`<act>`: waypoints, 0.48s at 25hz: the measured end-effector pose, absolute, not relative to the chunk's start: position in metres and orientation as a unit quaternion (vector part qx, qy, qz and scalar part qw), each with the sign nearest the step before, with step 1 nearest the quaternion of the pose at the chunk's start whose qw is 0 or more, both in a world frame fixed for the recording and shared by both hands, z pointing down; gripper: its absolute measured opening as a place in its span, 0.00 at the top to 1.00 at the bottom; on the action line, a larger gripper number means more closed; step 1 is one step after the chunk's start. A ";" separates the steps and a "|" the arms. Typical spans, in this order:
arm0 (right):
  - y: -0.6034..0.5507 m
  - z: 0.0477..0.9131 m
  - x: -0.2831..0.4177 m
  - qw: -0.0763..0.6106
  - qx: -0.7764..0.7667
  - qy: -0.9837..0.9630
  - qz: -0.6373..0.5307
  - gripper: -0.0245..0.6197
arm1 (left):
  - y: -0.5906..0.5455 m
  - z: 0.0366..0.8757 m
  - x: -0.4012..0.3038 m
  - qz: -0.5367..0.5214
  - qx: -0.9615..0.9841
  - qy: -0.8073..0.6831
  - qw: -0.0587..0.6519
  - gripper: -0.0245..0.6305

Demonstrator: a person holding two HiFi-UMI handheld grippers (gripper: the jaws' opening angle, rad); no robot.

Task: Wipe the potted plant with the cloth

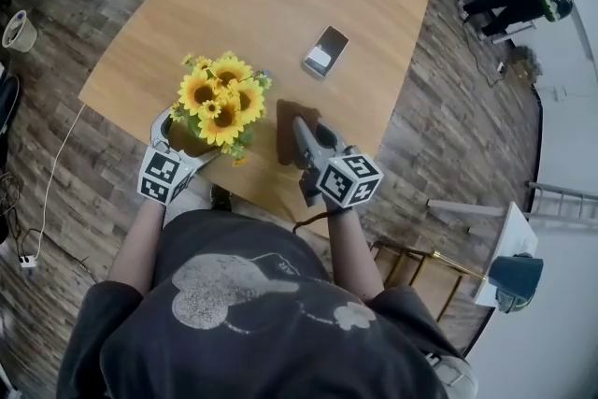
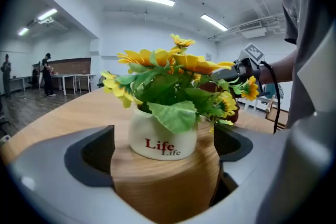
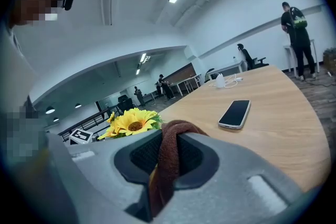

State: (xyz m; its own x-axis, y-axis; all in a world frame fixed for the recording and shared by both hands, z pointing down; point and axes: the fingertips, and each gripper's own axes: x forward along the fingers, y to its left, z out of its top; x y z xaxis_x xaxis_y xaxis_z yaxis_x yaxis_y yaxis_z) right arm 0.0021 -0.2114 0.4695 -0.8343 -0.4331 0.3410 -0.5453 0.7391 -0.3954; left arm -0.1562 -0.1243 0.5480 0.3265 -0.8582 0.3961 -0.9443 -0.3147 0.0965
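Entry: my left gripper (image 1: 185, 143) has its jaws wide apart, flanking the white ceramic pot of yellow sunflowers (image 2: 163, 136) without touching it. The pot sits at the near edge of the light wooden table (image 1: 262, 5). At its 3 o'clock, my right gripper (image 1: 311, 134) is clamped on the brown terry cloth (image 3: 169, 139).

The potted plant (image 1: 220, 103) stands at the near edge of the table (image 1: 271, 5), between the jaws of the left gripper (image 1: 182, 140). The cloth (image 1: 285, 134), seemingly touching the table, is just right of it, and a phone (image 1: 326, 50) lies behind.
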 end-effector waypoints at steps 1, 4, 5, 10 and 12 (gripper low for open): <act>-0.214 0.471 -0.001 0.115 0.266 -0.925 0.248 0.90 | -0.129 0.551 -0.158 0.134 0.801 -0.563 0.155 0.04; -0.221 0.475 -0.009 0.120 0.267 -0.923 0.252 0.90 | -0.141 0.553 -0.155 0.129 0.808 -0.555 0.154 0.03; -0.222 0.477 -0.011 0.124 0.266 -0.922 0.253 0.90 | -0.145 0.552 -0.153 0.128 0.810 -0.551 0.152 0.02; -0.226 0.488 -0.027 0.143 0.261 -0.920 0.257 0.90 | -0.160 0.546 -0.144 0.122 0.827 -0.533 0.132 0.04; -0.226 0.493 -0.032 0.151 0.256 -0.919 0.258 0.90 | -0.163 0.544 -0.142 0.117 0.831 -0.529 0.128 0.06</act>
